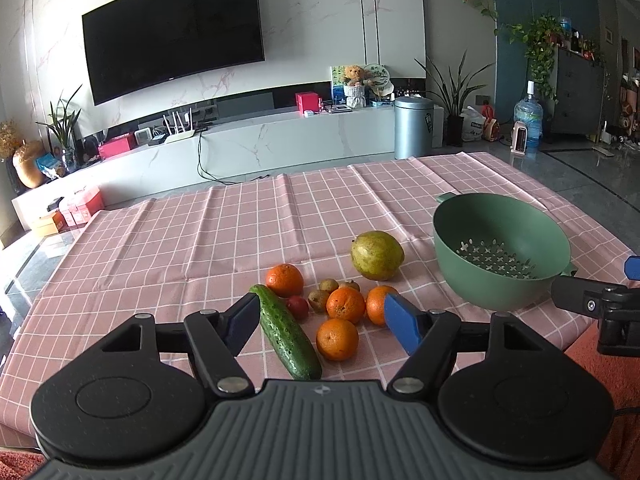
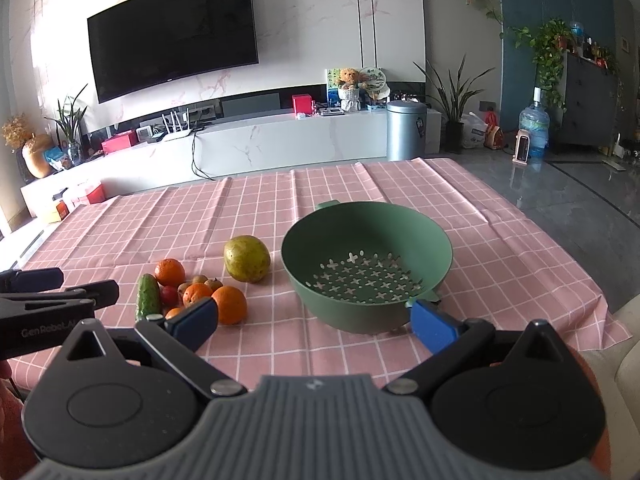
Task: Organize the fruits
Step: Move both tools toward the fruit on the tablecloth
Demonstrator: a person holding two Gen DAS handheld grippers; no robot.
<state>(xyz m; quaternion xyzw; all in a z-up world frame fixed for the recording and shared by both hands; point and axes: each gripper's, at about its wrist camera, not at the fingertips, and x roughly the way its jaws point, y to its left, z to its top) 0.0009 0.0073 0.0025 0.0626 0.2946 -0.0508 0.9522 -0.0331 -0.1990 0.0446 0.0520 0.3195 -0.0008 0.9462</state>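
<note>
Four oranges (image 1: 337, 339) sit in a loose cluster on the pink checked table (image 1: 168, 248), seen from the left wrist view; going left to right, a cucumber (image 1: 289, 334) lies at the cluster's 9 o'clock edge, running from 11 to 5 o'clock, with a small red fruit (image 1: 298, 307) just beside it and a few small brownish fruits (image 1: 319, 300) among the oranges. A large green-yellow pear (image 1: 377, 255) rests at 1 o'clock from the cluster, apart from it. Well to the 3 o'clock side stands a green colander (image 1: 452, 264), upright, nothing inside. Left gripper (image 1: 322, 322) hangs over the near fruit, jaws spread wide, cucumber and nearest orange between the pads, no contact visible. Right gripper (image 2: 314, 326) is likewise spread wide and holds nothing, its right pad just at the colander's near rim at 6 o'clock; touching or not, cannot tell.
</note>
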